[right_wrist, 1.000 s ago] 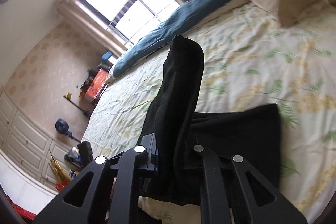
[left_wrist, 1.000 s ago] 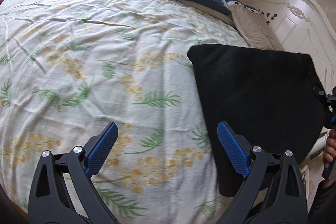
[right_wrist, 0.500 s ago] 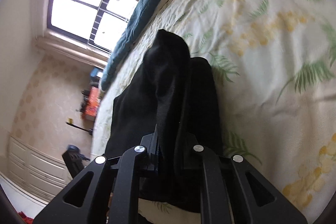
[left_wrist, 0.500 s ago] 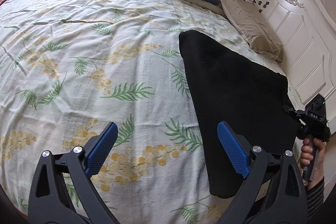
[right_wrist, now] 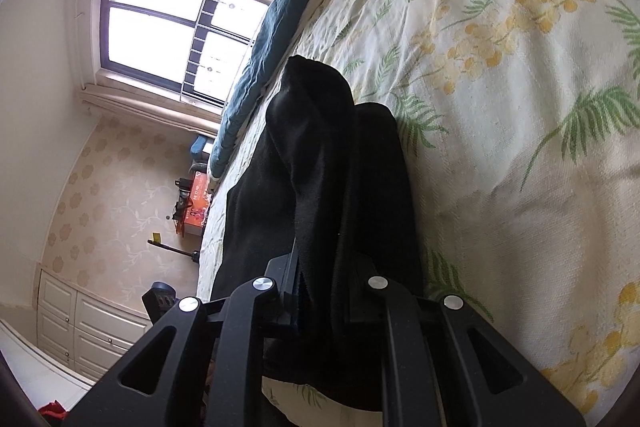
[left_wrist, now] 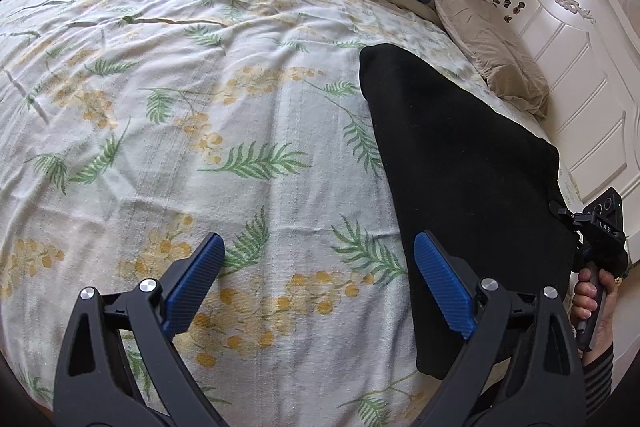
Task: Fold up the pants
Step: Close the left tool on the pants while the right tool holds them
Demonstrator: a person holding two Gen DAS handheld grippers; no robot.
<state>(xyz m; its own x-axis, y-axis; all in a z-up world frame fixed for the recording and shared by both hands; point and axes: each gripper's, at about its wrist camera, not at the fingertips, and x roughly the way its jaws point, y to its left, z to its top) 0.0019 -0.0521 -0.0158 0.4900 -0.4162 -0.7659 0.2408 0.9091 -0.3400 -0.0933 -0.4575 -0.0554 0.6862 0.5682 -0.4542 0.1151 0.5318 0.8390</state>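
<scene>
Pinching the black pants [right_wrist: 320,163], the right hand-held gripper [right_wrist: 320,291] is clamped; the left hand-held gripper [left_wrist: 316,283] gapes empty.

Open bedspread [left_wrist: 200,107] left of pants [left_wrist: 460,155]; pillow [left_wrist: 492,39], headboard [left_wrist: 580,75] beyond.

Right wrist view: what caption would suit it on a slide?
Right claw shut on folded black pants, held over a floral bedspread.

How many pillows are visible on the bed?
1: a beige pillow by the white headboard, beyond the black pants. A patterned edge behind it may be another; I cannot tell.
</scene>
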